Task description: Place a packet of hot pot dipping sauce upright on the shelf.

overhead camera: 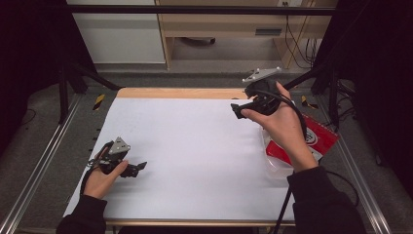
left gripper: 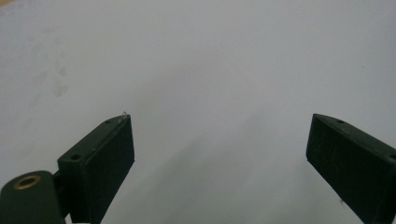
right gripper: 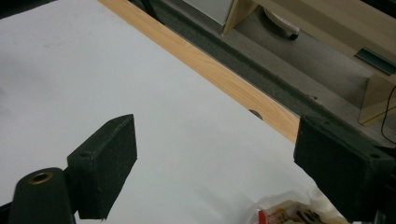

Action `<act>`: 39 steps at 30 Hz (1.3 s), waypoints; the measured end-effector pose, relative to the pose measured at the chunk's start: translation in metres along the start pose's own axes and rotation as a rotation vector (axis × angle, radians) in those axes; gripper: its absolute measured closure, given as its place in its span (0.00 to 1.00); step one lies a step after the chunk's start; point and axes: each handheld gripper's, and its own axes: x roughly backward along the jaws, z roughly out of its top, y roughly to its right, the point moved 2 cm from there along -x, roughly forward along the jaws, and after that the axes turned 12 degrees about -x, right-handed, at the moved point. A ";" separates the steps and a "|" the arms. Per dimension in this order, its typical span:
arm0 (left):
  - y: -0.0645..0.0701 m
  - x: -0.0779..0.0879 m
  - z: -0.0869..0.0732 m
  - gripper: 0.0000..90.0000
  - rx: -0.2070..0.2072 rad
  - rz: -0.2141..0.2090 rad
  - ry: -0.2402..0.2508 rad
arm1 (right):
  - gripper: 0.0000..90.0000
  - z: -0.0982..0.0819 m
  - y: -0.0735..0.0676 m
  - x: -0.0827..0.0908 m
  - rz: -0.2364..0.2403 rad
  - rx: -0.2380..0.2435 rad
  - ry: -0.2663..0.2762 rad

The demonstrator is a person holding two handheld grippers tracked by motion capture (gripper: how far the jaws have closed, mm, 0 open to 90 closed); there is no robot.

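Note:
My left gripper rests low over the white sheet near the table's left front, held in a hand. In the left gripper view its jaws stand wide apart with bare white sheet between them. My right gripper is raised over the far right part of the sheet, held in the other hand. Its jaws are also wide apart in the right gripper view, with nothing between them. A red and white bag inside clear plastic lies at the table's right edge, under the right forearm; its corner appears at the bottom of the right gripper view.
The wooden table edge runs along the far side, with a small hole in it. Metal rails flank the table. Beyond it stand a wooden shelf unit and cables on the floor.

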 end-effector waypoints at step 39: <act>0.000 0.000 0.000 0.08 0.001 0.006 0.002 | 0.14 -0.085 -0.046 -0.084 0.025 -0.137 -0.038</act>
